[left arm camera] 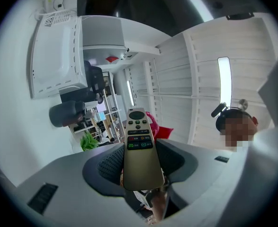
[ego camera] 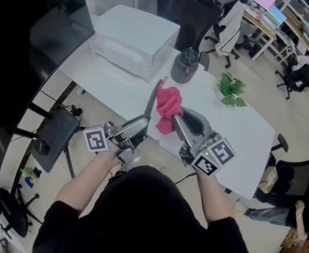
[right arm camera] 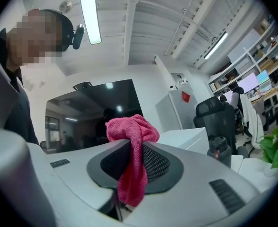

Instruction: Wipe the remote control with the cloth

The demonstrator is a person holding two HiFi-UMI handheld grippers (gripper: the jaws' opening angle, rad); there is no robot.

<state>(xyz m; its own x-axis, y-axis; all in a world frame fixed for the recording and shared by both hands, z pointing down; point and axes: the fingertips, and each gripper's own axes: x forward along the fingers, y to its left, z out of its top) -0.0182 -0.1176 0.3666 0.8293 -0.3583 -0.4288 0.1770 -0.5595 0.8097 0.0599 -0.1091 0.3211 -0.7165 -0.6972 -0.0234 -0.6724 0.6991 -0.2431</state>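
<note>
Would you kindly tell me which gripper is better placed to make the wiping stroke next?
Right. The right gripper is shut on the pink cloth, bunched close beside the remote control. The left gripper clamps the remote's lower end, so it likely best just holds it steady.

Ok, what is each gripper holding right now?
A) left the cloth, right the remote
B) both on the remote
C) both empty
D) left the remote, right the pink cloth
D: the left gripper has its jaws clamped on the remote control, and the right gripper pinches the pink cloth.
</note>
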